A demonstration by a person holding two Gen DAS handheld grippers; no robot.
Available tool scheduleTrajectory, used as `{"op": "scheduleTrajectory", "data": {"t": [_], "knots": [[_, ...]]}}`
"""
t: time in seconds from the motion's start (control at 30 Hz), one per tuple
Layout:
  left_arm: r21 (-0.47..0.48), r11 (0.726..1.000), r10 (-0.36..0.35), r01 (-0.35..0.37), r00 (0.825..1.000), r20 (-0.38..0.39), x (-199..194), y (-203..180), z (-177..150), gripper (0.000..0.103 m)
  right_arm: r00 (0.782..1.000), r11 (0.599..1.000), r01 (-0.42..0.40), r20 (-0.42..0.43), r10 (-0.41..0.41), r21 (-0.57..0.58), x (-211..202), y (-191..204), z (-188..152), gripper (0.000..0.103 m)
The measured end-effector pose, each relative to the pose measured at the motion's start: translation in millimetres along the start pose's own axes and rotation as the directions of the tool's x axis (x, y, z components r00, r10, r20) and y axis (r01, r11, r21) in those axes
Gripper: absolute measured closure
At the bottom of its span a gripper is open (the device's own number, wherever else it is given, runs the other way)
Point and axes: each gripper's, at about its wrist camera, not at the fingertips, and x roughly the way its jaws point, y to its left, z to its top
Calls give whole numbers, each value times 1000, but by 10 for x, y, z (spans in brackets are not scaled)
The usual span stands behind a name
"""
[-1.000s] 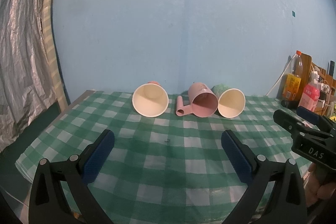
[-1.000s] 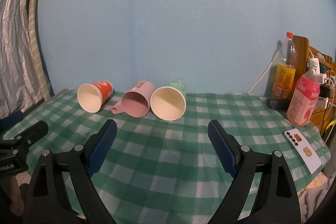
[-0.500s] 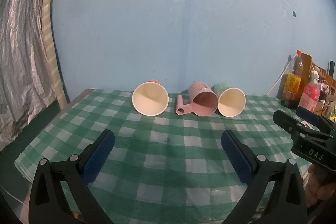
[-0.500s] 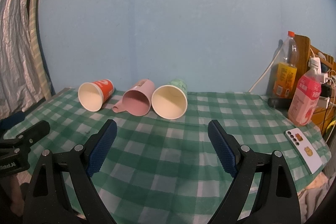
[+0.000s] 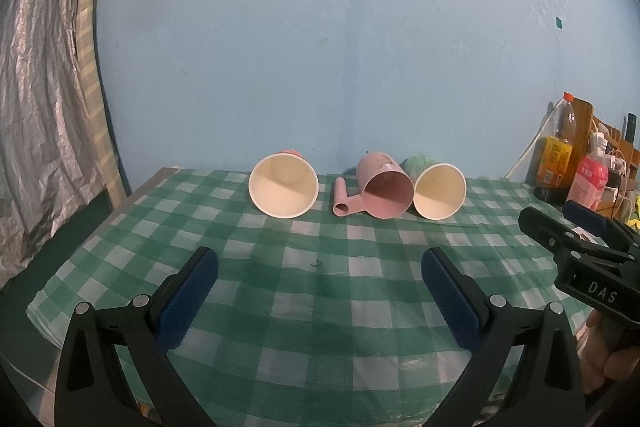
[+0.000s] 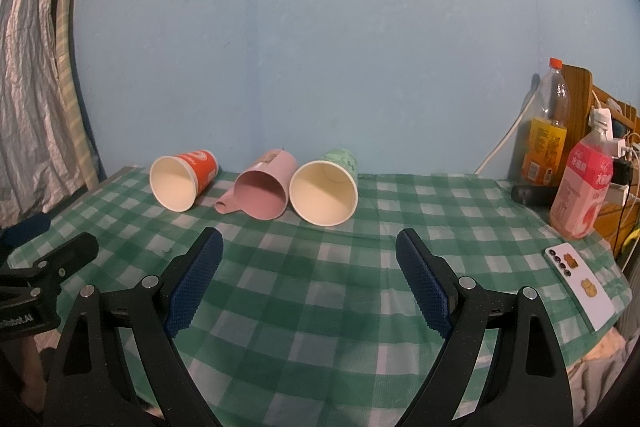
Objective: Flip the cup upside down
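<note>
Three cups lie on their sides at the far edge of the green checked table, mouths toward me: a red paper cup on the left, a pink mug with a handle in the middle, a green paper cup on the right. In the left wrist view they show as the red cup, the pink mug and the green cup. My left gripper is open and empty, well short of the cups. My right gripper is open and empty, just in front of the green cup.
At the right edge stand an orange drink bottle, a pink drink bottle, a black object and a phone lying flat. A silver curtain hangs on the left. A blue wall is behind the table.
Both grippers have drifted slightly back and up; the cups sit a little lower and farther in view. Nothing was touched or moved.
</note>
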Motion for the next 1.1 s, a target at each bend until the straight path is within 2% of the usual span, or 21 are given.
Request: {"op": "scheduleTrajectory", "data": {"t": [0.83, 1.1], "knots": [[9, 1000, 2, -2, 999, -32, 69, -40, -13, 1, 1000, 1000, -7, -24, 7, 3, 42, 24, -47, 16], [32, 999, 16, -14, 996, -90, 264, -99, 305, 1, 999, 1000, -19, -48, 19, 3, 114, -132, 130, 16]]}}
